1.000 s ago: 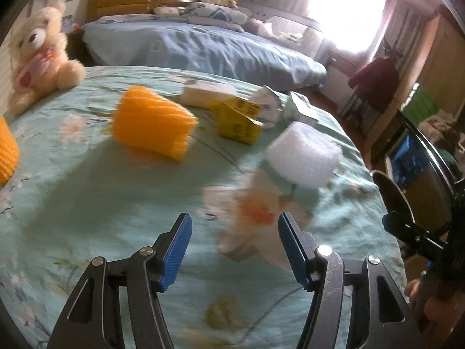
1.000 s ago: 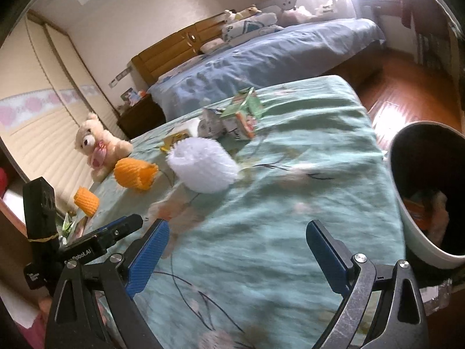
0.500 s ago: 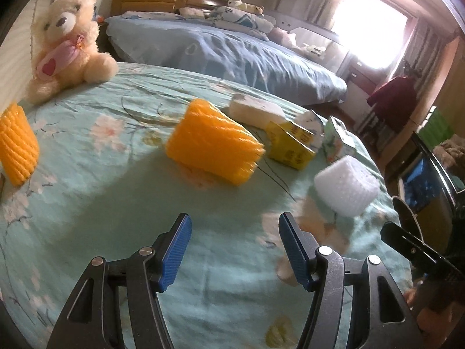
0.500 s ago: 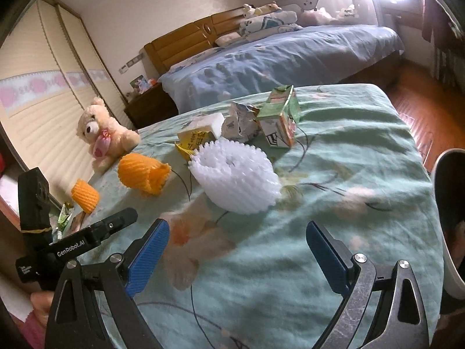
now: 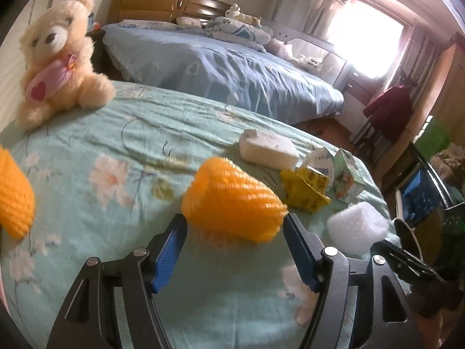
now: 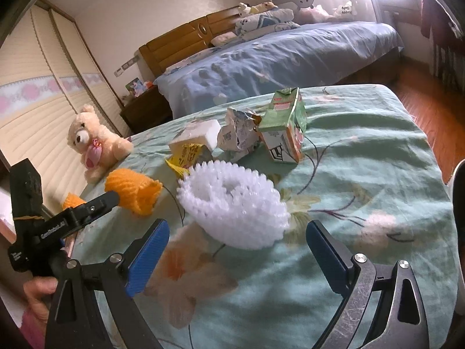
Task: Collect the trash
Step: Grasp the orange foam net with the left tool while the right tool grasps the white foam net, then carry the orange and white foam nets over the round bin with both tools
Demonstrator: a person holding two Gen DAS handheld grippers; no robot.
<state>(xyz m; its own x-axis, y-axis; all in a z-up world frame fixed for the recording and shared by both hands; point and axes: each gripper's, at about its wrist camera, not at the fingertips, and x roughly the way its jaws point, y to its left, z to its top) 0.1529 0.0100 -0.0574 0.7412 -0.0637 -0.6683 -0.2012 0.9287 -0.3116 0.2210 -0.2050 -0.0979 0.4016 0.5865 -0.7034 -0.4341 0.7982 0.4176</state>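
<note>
Trash lies on a green flowered bedspread (image 5: 87, 145). An orange foam net (image 5: 232, 203) lies just ahead of my open left gripper (image 5: 234, 247), its near end between the blue fingertips; it also shows in the right wrist view (image 6: 133, 189). A white foam net (image 6: 232, 203) lies just ahead of my open right gripper (image 6: 237, 247); it also shows in the left wrist view (image 5: 357, 226). Behind are a yellow wrapper (image 5: 305, 189), a white foam block (image 5: 267, 148), a crumpled white carton (image 6: 238, 133) and a green carton (image 6: 284, 128).
A second orange foam net (image 5: 14, 197) lies at the far left. A teddy bear (image 5: 55, 67) sits at the bedspread's back left corner. A blue bed (image 5: 218, 67) stands behind. A bin rim (image 6: 457, 180) shows at the right edge, past the bedspread's edge.
My left gripper has swung left from the white net and closed in on the orange net. My right gripper has moved forward to the white net. Both stay open.
</note>
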